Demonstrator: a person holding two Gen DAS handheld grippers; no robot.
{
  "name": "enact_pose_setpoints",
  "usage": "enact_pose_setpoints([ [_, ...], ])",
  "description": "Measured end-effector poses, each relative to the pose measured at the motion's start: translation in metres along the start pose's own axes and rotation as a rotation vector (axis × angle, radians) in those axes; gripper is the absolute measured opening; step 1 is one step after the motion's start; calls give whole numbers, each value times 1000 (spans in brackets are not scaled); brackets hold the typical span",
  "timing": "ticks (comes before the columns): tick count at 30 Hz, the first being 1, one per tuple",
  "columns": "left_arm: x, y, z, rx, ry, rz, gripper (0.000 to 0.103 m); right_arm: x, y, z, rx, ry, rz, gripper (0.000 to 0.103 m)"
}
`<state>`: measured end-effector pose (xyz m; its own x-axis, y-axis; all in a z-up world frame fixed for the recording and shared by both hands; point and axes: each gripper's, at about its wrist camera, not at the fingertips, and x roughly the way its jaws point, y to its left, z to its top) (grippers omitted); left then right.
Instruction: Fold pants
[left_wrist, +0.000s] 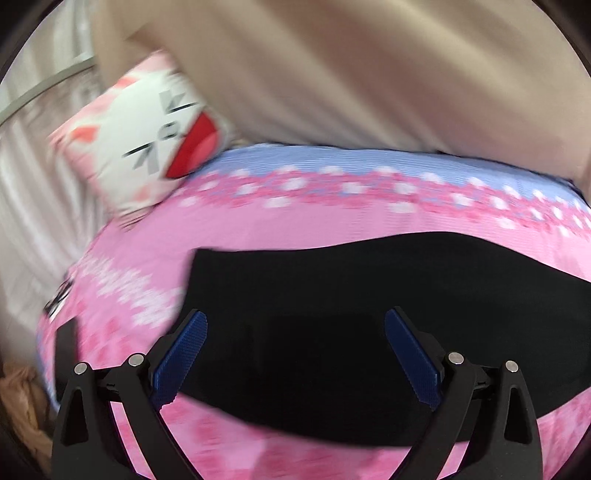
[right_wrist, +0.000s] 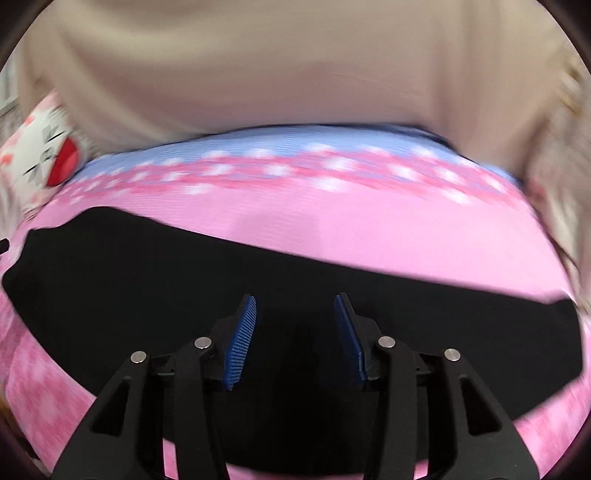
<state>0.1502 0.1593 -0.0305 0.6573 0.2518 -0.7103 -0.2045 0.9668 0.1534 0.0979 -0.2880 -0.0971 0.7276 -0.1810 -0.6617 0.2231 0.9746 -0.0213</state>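
Black pants lie flat in a long band across a pink flowered bedspread. In the left wrist view my left gripper hovers over their left part, its blue pads spread wide with nothing between them. The right wrist view shows the same pants stretching from the left edge to the far right. My right gripper stands above their middle, its blue pads apart and holding nothing. Both views are blurred.
A pink and white cat-face cushion leans at the bed's back left, also seen as the cushion in the right wrist view. A beige padded headboard rises behind the bed. A pale curtain hangs at the left.
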Motion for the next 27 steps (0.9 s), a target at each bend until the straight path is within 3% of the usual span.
enact_pose_setpoints([
  [5,20,-78,5,90,42,-53,95,-21,-116,-44,202,9,-181,43],
  [8,29,-116,-7,143,90,-95,95,-37,-198,-71,387,-11,-198,43],
  [13,37,-163,-30,238,144,-92,95,-31,-246,-66,427,-23,-204,48],
  [15,36,-168,-36,234,124,-57,97,-20,-256,-52,409,-34,-188,67],
  [18,35,-169,-38,234,123,-34,97,1,-261,-27,362,-33,-130,71],
  [19,35,-168,-37,228,130,-31,97,11,-258,-20,329,-15,-101,70],
  [20,34,-168,-36,223,136,-30,97,26,-254,-15,288,32,-63,32],
  [21,33,-168,-35,222,144,-28,97,40,-249,-9,266,87,-38,7],
  [24,28,-170,-33,228,149,-27,97,19,-245,7,213,-48,-119,7],
  [25,28,-172,-35,233,150,-22,97,23,-250,7,217,-42,-132,7],
  [26,29,-173,-36,238,152,-24,97,45,-259,1,232,41,-112,10],
  [27,30,-176,-37,241,151,-20,97,54,-262,-5,242,67,-90,19],
])
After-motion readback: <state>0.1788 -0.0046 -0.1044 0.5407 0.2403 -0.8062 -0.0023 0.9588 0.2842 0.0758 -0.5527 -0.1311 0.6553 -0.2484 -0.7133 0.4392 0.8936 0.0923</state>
